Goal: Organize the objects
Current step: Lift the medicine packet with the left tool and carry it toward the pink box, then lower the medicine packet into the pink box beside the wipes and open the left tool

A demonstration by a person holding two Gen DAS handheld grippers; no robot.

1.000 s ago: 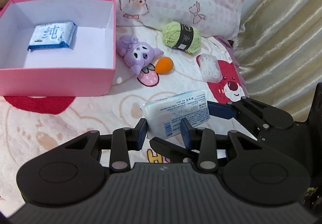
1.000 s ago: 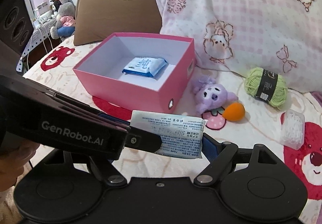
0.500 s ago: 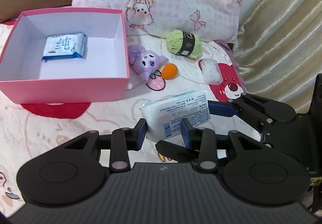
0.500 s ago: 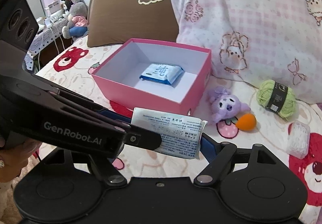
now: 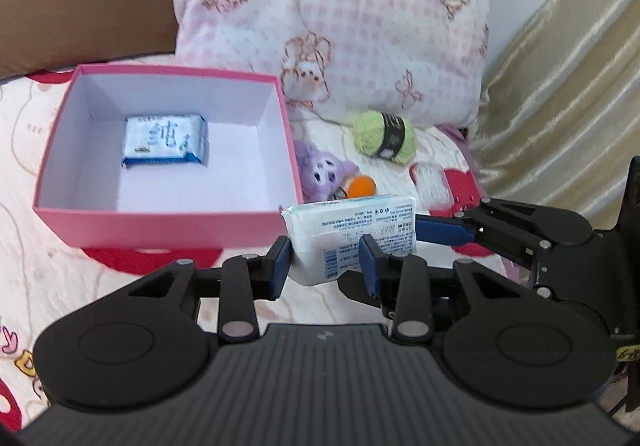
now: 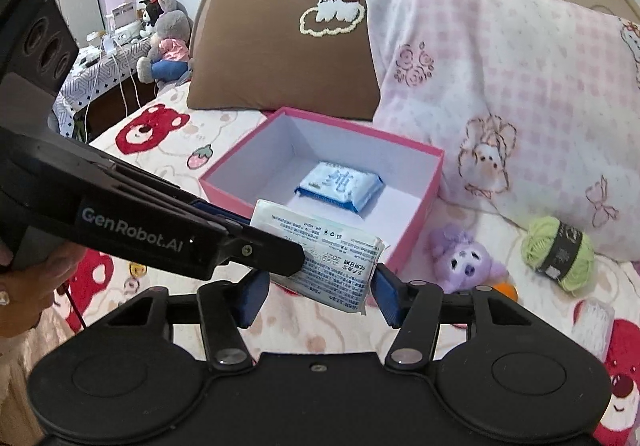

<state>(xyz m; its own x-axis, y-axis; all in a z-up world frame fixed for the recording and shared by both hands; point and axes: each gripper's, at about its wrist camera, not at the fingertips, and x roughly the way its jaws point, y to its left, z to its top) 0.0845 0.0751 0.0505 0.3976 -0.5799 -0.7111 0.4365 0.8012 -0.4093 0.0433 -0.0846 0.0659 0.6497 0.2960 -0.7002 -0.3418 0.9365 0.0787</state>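
Note:
A white tissue pack (image 5: pixel 360 221) hangs in the air just right of the pink box's (image 5: pixel 160 221) front corner. My left gripper (image 5: pixel 324 262) is shut on the pack's near end. In the right wrist view the same pack (image 6: pixel 332 258) lies between the blue pads of my right gripper (image 6: pixel 316 286), whose jaws are closing on it from the sides; the right pad is at the pack's edge, and the left one shows a small gap. The left gripper's fingers (image 6: pixel 276 258) cross over the pack. Inside the pink box (image 6: pixel 224 185) lies a blue-and-white pack (image 6: pixel 340 185).
On the bedspread right of the box sit a purple plush (image 5: pixel 324 169), an orange ball (image 5: pixel 360 185), a green yarn ball (image 5: pixel 384 137) and a small clear case (image 5: pixel 430 181). A pink pillow (image 5: pixel 340 25) and a brown pillow (image 6: pixel 280 57) stand behind. A gold curtain (image 5: pixel 560 105) hangs at the right.
Both grippers rose and moved toward the pink box with the white pack. The right gripper's jaws narrowed around the pack.

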